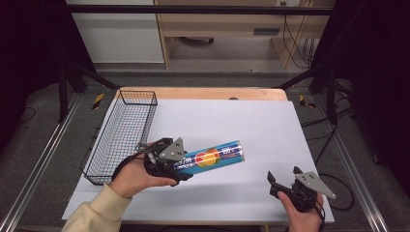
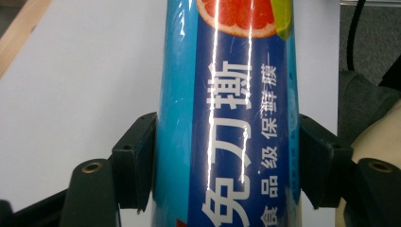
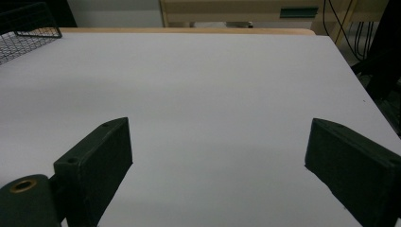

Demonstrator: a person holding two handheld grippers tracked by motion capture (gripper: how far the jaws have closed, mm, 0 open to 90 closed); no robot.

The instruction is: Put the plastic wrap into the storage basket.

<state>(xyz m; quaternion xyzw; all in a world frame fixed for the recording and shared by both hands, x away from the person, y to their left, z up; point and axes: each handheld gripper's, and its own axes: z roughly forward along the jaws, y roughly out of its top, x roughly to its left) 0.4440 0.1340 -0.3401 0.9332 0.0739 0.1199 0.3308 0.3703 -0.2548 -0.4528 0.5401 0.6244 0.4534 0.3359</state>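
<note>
Standing at the far left of the white table (image 1: pixel 270 121), a black wire basket (image 1: pixel 121 137) runs front to back along the table's edge, one near corner hanging just past it. Beside the basket's near end is the left gripper (image 1: pixel 186 166), held in the person's left hand (image 1: pixel 133 176), a cream sleeve (image 1: pixel 94 212) trailing toward the bottom edge. Its jaws are clamped on one end of a blue cylindrical roll (image 1: pixel 212 155), which points away to the right and slightly up the table. The left gripper view shows the grip plainly: both black pads press against opposite sides of the blue roll (image 2: pixel 227 118), with no gap on either side. The roll carries white Chinese lettering and a cut citrus picture (its top cropped by the frame edge). Whether the roll's far end rests on the table or hangs just above it cannot be told.

Farther right, well apart from the roll, the right gripper (image 1: pixel 283 176) sits near the table's front edge in the person's right hand (image 1: pixel 302 212), partly cut off at the bottom. Its jaws are spread wide with nothing between them; in the right gripper view the right gripper (image 3: pixel 217 156) frames only bare white table (image 3: pixel 213 85), with a corner of the basket (image 3: pixel 26 33) at upper left.
</note>
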